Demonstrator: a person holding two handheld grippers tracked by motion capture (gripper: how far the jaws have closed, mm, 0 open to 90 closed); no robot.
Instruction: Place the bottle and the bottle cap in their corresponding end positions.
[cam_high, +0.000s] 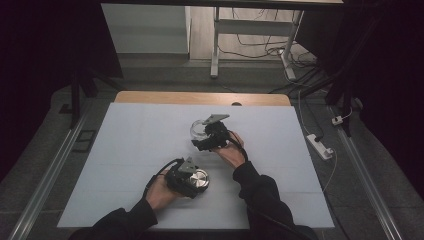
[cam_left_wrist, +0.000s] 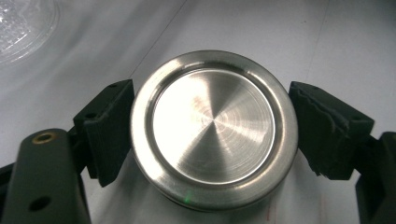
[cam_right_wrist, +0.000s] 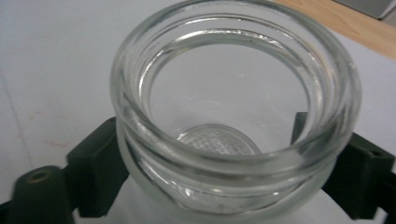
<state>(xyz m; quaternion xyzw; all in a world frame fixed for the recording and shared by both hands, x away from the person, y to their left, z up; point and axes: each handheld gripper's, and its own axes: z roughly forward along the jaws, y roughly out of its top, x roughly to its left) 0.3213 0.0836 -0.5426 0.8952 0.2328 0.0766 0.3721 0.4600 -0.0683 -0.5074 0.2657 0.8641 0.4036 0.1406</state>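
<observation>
Lid (cam_left_wrist: 213, 128), round brushed steel, lies flat at lower centre of the white table cover (cam_high: 135, 150), between the left gripper's (cam_high: 196, 181) jaws; contact uncertain, grip cannot be confirmed. Glass jar (cam_right_wrist: 233, 107) stands open-mouthed mid-frame, right gripper (cam_high: 204, 135) apparently clamped on it. Advice: hold lid level, centre over the rim before lowering.

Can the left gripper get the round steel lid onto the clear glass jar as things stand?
Probably yes: left gripper brackets the round steel lid; clear glass jar stands open-mouthed, between the right gripper's jaws.
</observation>
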